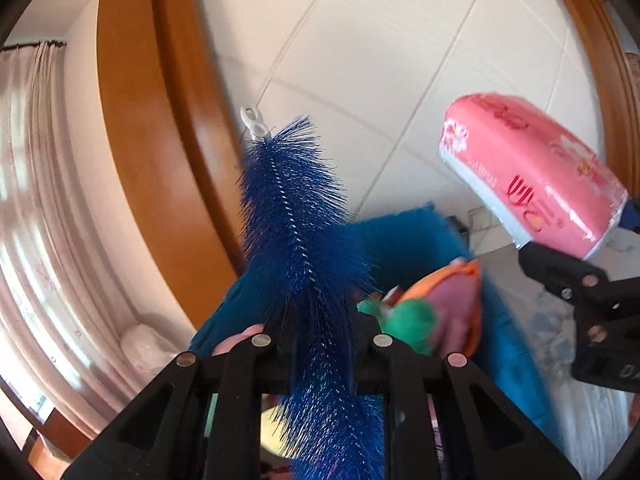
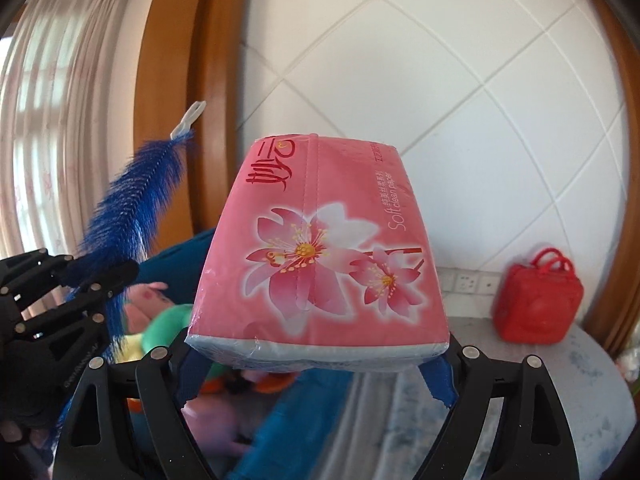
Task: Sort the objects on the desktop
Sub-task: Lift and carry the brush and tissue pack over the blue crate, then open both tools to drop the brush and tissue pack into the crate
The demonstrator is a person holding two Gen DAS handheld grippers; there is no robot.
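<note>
Clearly, the left hand-held gripper (image 1: 320,344) pinched a brush (image 1: 296,216) aloft; the right hand-held gripper (image 2: 316,356) clamped a tissue pack (image 2: 320,248) by one end, which might slip out above the blue bin (image 1: 404,240).

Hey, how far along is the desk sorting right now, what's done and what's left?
Done: soft toys already lie in the blue bin. In hand: the left gripper is shut on the blue bottle brush; the right gripper holds the pink tissue pack. Left: placing both, and the red bag on the table.
</note>
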